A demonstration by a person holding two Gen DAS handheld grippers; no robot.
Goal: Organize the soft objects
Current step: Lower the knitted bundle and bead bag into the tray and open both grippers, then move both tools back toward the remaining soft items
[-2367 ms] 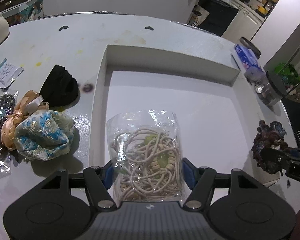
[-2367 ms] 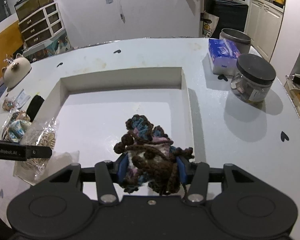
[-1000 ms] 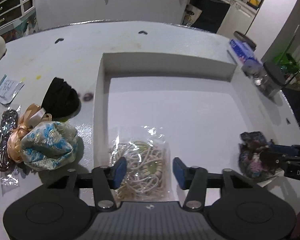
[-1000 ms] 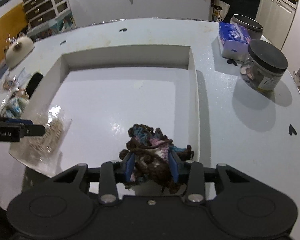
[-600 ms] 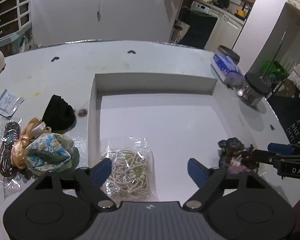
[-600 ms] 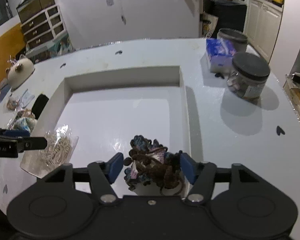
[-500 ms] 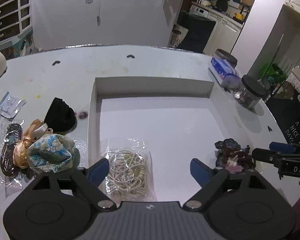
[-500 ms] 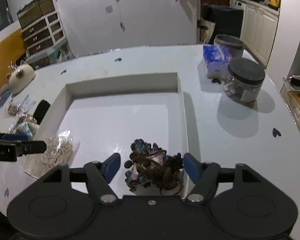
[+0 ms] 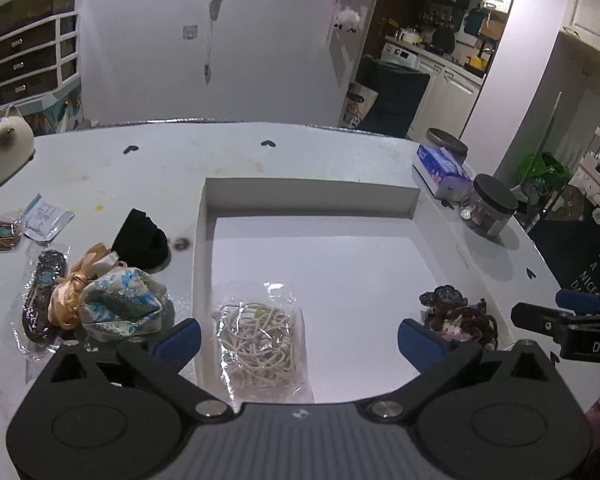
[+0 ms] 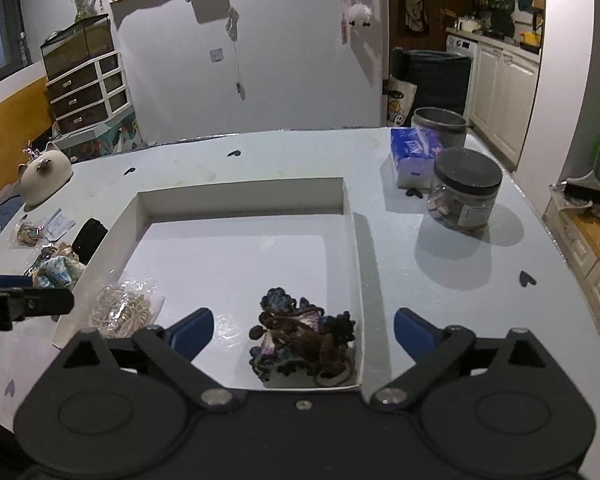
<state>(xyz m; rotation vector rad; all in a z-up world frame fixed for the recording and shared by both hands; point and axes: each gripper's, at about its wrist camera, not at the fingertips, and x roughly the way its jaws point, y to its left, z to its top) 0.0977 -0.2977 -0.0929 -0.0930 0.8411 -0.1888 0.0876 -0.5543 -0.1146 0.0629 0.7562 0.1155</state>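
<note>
A white shallow tray [image 9: 308,196] [image 10: 244,200] sits mid-table. A clear bag of beige hair ties [image 9: 260,344] [image 10: 120,312] lies in its near left corner. A brown, blue and pink crochet piece [image 10: 300,340] [image 9: 456,316] lies in its near right corner. My left gripper [image 9: 298,340] is open wide above the bag, holding nothing. My right gripper [image 10: 302,332] is open wide above the crochet piece, holding nothing. Left of the tray lie a blue brocade pouch with a peach ribbon [image 9: 112,304] [image 10: 56,270] and a black fabric item [image 9: 142,236] [image 10: 88,238].
A dark-lidded jar [image 10: 464,192] [image 9: 488,212], a blue tissue pack [image 10: 416,156] [image 9: 440,168] and a grey pot [image 10: 440,124] stand at the right. A cat-shaped white object [image 10: 44,176] [image 9: 4,152] and small plastic packets [image 9: 40,220] lie at the left.
Both grippers opened, let go of the bag and the crochet piece inside the tray, then rose and pulled back. Both objects now lie still in the tray.
</note>
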